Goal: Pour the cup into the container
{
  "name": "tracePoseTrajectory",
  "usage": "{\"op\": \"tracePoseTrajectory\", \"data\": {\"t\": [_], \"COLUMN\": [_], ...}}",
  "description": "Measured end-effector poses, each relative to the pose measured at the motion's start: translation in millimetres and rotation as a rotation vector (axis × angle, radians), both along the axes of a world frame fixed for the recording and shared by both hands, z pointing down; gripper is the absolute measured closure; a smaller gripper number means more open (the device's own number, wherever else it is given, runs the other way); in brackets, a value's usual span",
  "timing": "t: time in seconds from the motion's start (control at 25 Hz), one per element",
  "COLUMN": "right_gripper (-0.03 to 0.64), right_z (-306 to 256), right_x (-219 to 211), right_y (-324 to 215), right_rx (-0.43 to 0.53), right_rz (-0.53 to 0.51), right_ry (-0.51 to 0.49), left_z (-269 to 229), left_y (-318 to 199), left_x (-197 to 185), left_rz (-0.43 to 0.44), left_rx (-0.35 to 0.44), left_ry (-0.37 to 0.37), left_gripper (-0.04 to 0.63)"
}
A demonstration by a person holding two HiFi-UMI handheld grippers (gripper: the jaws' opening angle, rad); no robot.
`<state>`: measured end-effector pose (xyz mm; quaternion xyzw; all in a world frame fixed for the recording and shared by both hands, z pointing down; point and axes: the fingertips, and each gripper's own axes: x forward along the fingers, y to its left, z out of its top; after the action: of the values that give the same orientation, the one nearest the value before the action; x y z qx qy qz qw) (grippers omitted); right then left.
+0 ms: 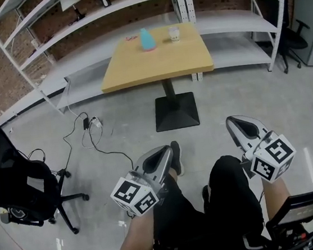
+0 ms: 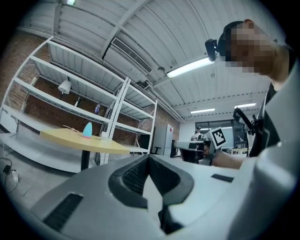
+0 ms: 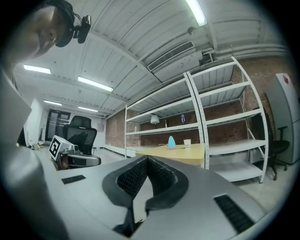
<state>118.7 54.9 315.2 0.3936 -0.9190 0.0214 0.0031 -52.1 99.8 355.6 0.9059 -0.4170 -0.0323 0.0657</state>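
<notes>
Both the left gripper (image 1: 167,148) and right gripper (image 1: 231,120) hung empty, jaws together, well short of the table (image 1: 138,67), where cup (image 1: 174,33) and container (image 1: 147,39) stood untouched.

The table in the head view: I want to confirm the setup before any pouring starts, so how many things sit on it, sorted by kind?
Teal container: 1
White cup: 1
Small reddish item, too small to identify: 1
Total: 3
</notes>
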Motion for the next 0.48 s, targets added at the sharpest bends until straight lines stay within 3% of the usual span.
{"op": "tracePoseTrajectory", "data": {"t": [0.48], "right_gripper": [0.623], "right_z": [-15], "right_x": [26], "right_y": [-73], "right_rx": [0.051], "right_rz": [0.034], "right_ry": [-0.027], "left_z": [-7], "left_y": [-82], "left_x": [24], "left_rz": [0.042], "left_rx": [0.005], "left_ry": [-0.033], "left_gripper": [0.597]}}
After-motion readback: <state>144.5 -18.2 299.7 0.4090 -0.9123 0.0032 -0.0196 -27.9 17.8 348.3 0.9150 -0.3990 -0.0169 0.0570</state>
